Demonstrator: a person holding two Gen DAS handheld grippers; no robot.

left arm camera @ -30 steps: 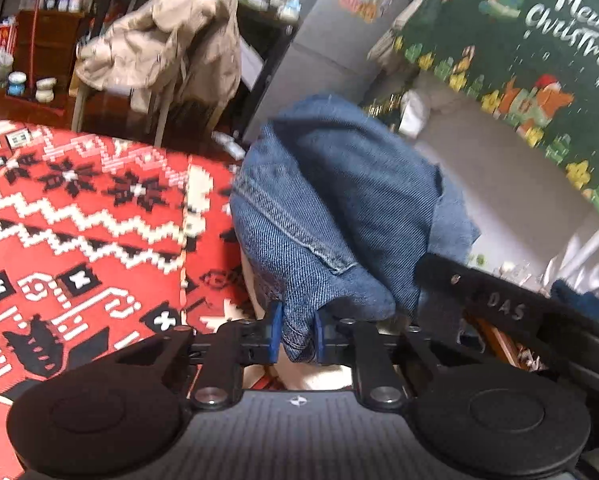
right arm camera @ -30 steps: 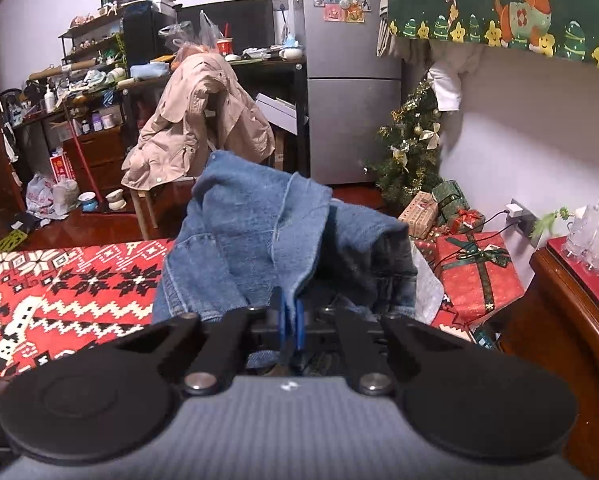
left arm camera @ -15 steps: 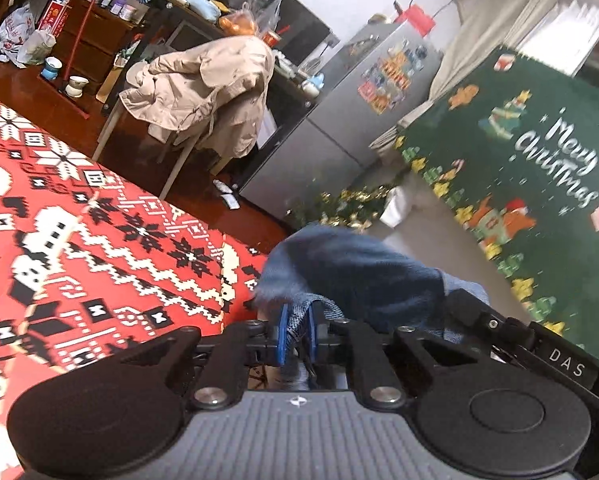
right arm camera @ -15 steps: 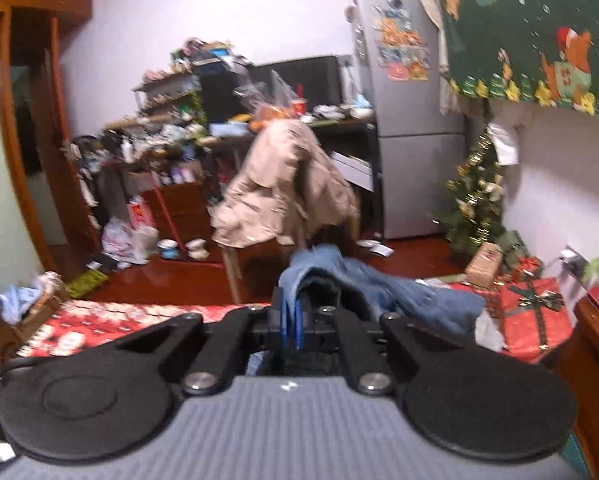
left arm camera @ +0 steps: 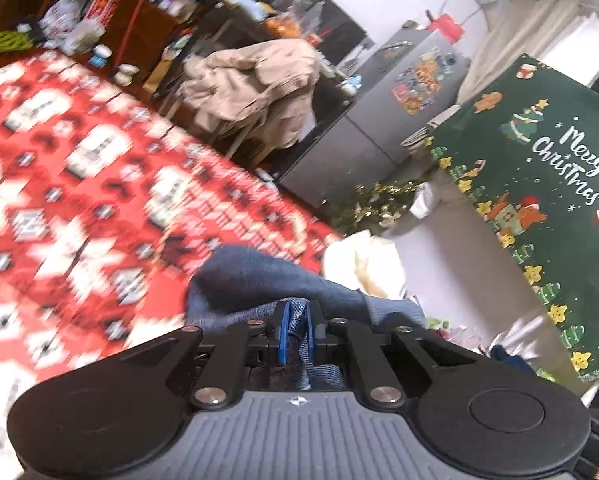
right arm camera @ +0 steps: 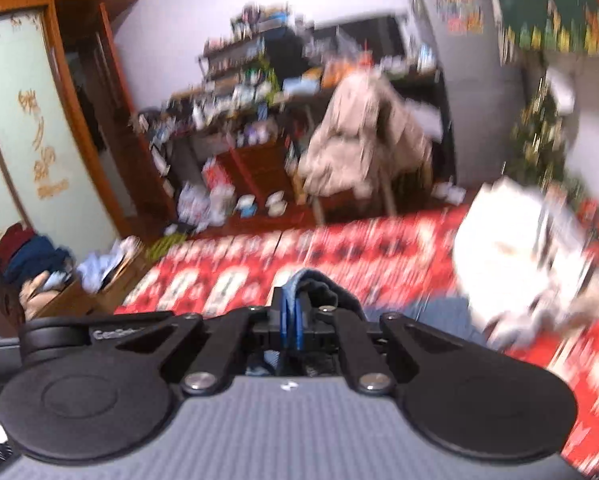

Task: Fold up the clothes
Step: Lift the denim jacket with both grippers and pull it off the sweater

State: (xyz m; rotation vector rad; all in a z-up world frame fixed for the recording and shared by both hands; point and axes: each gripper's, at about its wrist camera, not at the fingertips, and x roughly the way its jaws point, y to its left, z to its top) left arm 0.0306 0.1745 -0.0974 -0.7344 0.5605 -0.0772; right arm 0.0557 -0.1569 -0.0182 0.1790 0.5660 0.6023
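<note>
Blue denim jeans [left arm camera: 259, 280] hang bunched over the red patterned blanket [left arm camera: 79, 184]. My left gripper [left arm camera: 295, 332] is shut on a fold of the denim, which shows between its blue pads. In the right wrist view my right gripper [right arm camera: 290, 320] is shut on another edge of the jeans [right arm camera: 319, 286], with cloth draping away to the right. Both views are blurred by motion. A pale crumpled garment [right arm camera: 519, 248] lies on the blanket [right arm camera: 339, 248] to the right, also seen past the denim as a white cloth [left arm camera: 363, 260].
A chair with a beige jacket [left arm camera: 259, 84] stands beyond the blanket, next to a grey fridge [left arm camera: 379, 120]. A green Christmas banner [left arm camera: 539, 200] hangs on the right wall. Cluttered shelves [right arm camera: 251, 92] and a wooden wardrobe [right arm camera: 59, 120] stand at the back left.
Both grippers have swung left across the blanket carrying the jeans, which now hang low and bunched instead of filling the view. The wardrobe and a pale garment have come into the right view.
</note>
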